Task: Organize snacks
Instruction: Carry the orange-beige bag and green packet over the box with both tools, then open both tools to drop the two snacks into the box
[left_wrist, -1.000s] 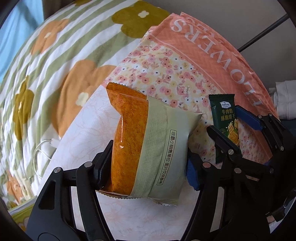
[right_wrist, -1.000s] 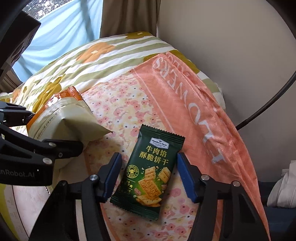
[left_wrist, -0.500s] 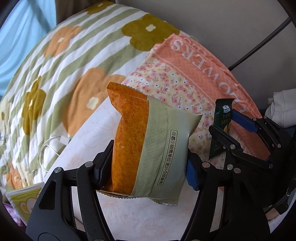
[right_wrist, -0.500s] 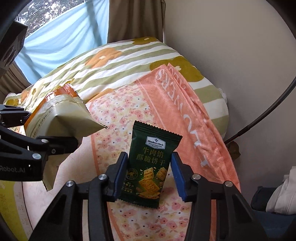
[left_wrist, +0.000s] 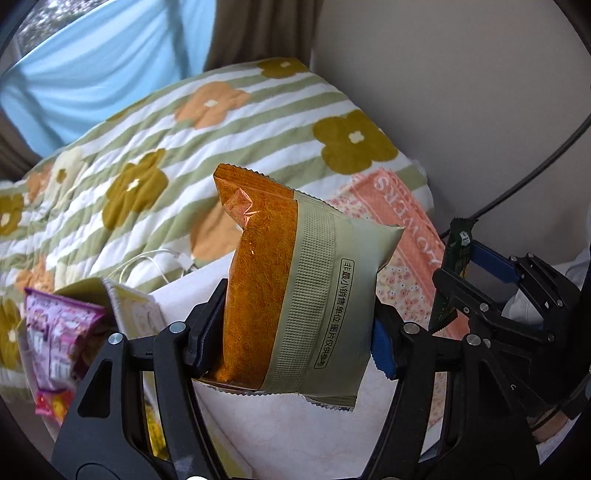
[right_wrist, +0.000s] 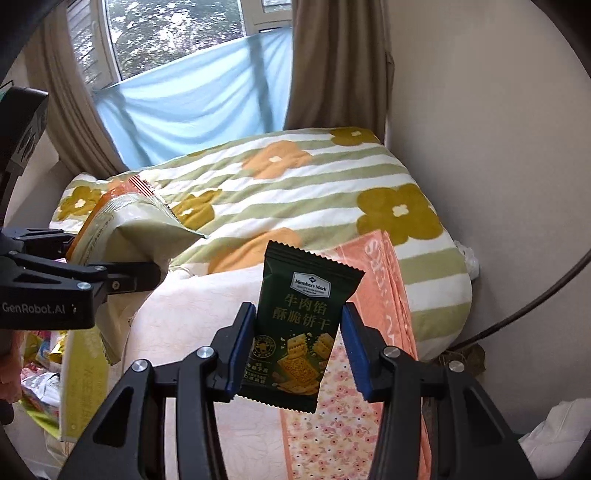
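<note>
Snacks are off the bed now: a second ago the green cracker packet (right_wrist: 301, 328) lay flat on the floral cloth between spread jaws, and now the right gripper (right_wrist: 299, 350) pinches it by its sides and carries it upright in the air. The left gripper (left_wrist: 295, 332) is pressed onto the orange-and-olive snack bag (left_wrist: 295, 288), as it was a second ago, but higher, so more of the room shows behind it. Both packs are clear of the bedding, side by side, with the green one at about three o'clock of the orange one in the left wrist view. I would judge the pick-up finished for both and the carry begun.

At nine o'clock, low in the left view, a yellow-green box (left_wrist: 122, 299) with a purple snack packet (left_wrist: 55, 332) in it has come into sight. More wrappers show at eight o'clock in the right view. That looks to me the likely drop place, though I cannot be sure.

Beneath the grippers lies a pale cream cloth (right_wrist: 207, 325), with the pink flowered towel (right_wrist: 373, 369) toward four o'clock. Beyond, at twelve, spreads the green-striped blanket (right_wrist: 295, 177) with big flowers. A white charger cable (left_wrist: 155, 258) rests on it. Farther back hang a blue sheet (right_wrist: 192, 107), brown curtains (right_wrist: 332, 62) and a window (right_wrist: 166, 29). A plain wall (right_wrist: 498, 129) stands at two o'clock, with a dark cable (right_wrist: 535, 302) running down it.
</note>
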